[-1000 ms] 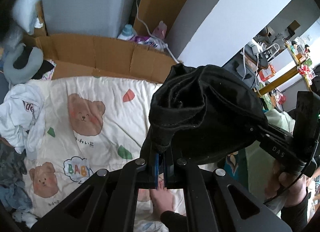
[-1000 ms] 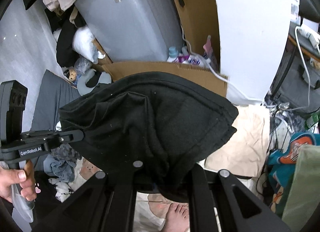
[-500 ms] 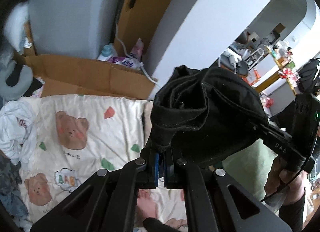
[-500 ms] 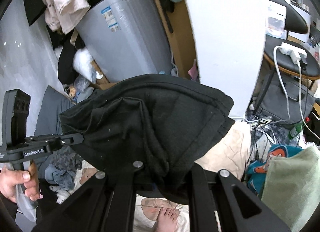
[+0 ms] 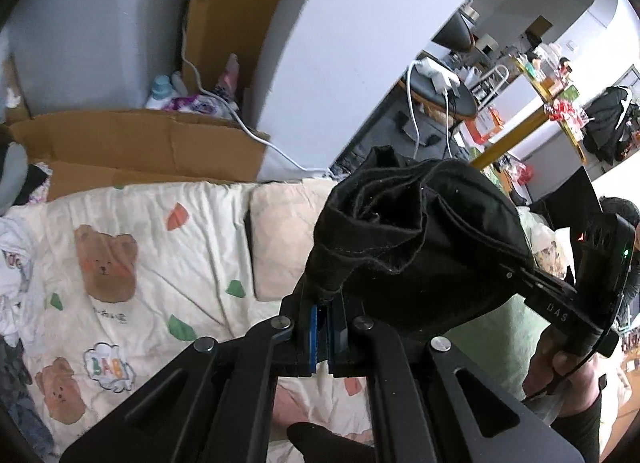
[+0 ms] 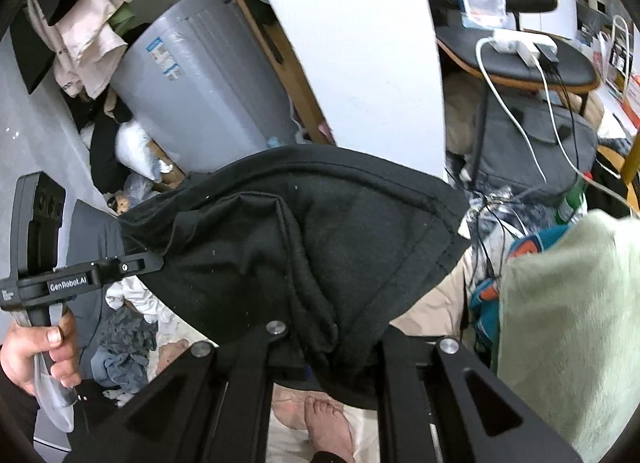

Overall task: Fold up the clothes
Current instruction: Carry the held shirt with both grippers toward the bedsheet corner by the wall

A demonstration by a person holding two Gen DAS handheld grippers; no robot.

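While both grippers still pinch the black cloth, left gripper and right gripper have swung away from the bear blanket toward the green blanket.

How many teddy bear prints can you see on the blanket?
2: one bear print upper left on the blanket, one lower left beside the BABY cloud. The gripper may hide more.

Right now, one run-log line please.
phase: carry | left gripper: shut on black garment | right gripper: shut on black garment | garment: bunched, held above bear-print blanket
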